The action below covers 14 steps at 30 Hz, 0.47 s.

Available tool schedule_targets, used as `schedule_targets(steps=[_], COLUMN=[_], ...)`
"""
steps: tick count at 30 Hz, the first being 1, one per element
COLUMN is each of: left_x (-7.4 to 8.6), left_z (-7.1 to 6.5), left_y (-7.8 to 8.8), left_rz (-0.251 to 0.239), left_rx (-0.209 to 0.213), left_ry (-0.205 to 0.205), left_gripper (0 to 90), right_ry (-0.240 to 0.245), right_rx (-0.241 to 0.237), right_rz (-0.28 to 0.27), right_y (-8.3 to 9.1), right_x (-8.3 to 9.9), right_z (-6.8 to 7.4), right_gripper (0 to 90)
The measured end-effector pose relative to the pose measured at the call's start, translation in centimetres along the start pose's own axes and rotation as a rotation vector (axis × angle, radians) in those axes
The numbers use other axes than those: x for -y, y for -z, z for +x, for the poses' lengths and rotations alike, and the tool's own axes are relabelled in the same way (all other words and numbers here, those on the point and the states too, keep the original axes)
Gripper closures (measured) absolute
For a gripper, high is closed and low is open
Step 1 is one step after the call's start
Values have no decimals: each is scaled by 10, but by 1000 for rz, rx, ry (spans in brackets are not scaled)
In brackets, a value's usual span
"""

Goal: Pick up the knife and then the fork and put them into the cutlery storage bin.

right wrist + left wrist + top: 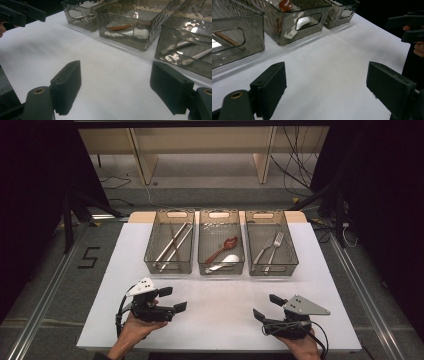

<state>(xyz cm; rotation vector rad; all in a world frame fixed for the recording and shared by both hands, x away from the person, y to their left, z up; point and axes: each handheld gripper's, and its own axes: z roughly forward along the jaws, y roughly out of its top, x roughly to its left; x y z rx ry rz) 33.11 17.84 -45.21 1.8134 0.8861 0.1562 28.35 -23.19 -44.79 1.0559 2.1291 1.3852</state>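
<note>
Tongs wide open on both sides, nothing held: my left tongs (173,299) and right tongs (265,307) hover over bare tabletop (220,295), well short of the three bins. Nearest is the middle bin (221,242) with the red spoon (223,248) and white spoon (223,261). Risk, I'd say: reaching in low, a jaw clips the bin's near wall and shoves it.

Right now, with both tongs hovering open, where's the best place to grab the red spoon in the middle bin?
Grip the red spoon by its thin handle near mid-length, coming straight down from above into the middle bin. It lies flat and diagonal, bowl toward the far right, so turn the jaws across the handle. The white spoon lies close by its lower end, so stay above that.
</note>
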Motion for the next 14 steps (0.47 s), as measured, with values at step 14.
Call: schedule_targets(steps=[14], left_x=[0], left_z=[0], left_y=[0], left_rz=[-2], left_rx=[-12], left_ry=[-10], left_gripper=[159], right_ry=[3], right_rx=[1], right_rz=[0], right_y=[0], right_x=[0], right_z=[0], right_gripper=[259])
